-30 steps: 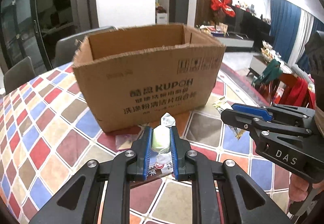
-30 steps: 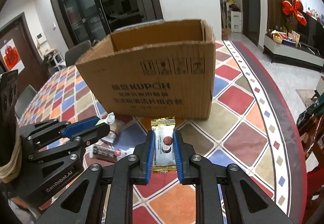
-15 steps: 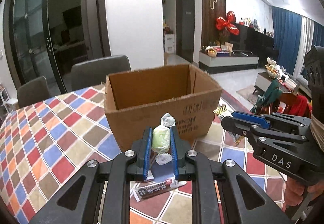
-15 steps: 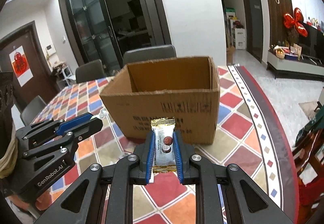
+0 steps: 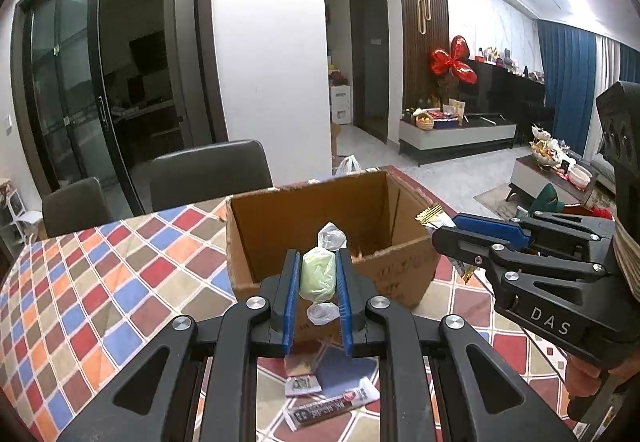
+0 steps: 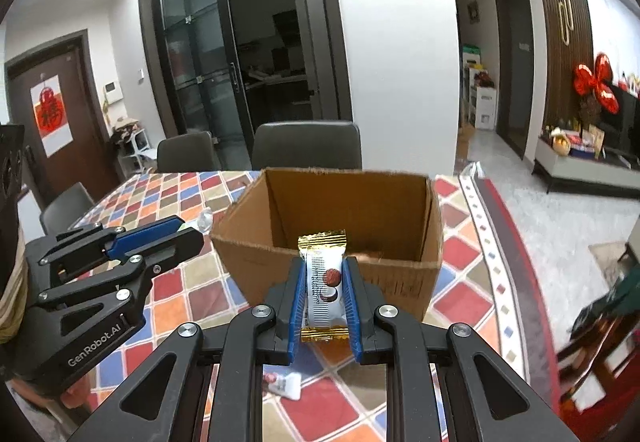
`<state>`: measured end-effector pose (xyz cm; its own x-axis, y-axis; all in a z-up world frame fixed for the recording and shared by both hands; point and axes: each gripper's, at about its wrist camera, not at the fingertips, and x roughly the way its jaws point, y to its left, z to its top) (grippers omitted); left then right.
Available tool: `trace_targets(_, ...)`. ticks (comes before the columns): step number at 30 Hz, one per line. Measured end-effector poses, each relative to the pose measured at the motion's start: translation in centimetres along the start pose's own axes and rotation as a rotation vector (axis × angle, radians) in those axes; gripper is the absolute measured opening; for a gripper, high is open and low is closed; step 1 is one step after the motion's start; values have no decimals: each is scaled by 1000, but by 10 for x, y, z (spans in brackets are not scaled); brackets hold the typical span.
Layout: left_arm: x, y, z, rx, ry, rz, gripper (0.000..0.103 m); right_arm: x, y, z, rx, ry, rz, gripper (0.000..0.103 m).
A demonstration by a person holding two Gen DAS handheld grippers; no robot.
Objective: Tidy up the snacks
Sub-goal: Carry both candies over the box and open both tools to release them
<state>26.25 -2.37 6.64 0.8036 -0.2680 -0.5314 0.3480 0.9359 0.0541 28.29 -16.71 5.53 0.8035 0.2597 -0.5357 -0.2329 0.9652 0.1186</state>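
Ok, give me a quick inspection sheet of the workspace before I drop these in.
Surface: table with a checked multicolour cloth.
Job's things: open cardboard box; green wrapped candy in the left claw; gold-edged snack packet in the right claw.
Clutter: two small sachets lying on the cloth near the box.
Grippers: both shut on their snacks, held up in front of the box.
Cables: nothing seen.
Surroundings: dark chairs behind the table, glass doors, red bow by the far wall.
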Motion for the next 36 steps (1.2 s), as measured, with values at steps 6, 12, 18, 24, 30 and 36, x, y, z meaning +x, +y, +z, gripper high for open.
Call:
trace_targets(6, 13, 5, 19, 18, 1, 7, 19, 7, 1, 20, -37, -6, -10, 20)
trace_targets(12, 35, 10, 34, 35, 21, 9, 19, 23, -3, 35, -58, 5, -28, 20)
trace_targets(18, 57, 12, 45, 43, 49, 5, 19, 43, -10, 48, -69, 30, -43, 20)
trace_targets(24, 78, 15, 53, 40, 72, 16, 19, 63, -15, 56, -72, 57, -70, 20)
trace_targets(30, 86, 17, 57, 8, 71, 47, 45, 75, -18, 61, -69, 69, -86, 30)
trace_targets(36, 65, 14, 42, 20, 62, 104, 51, 64, -16, 51, -69, 56, -78, 36)
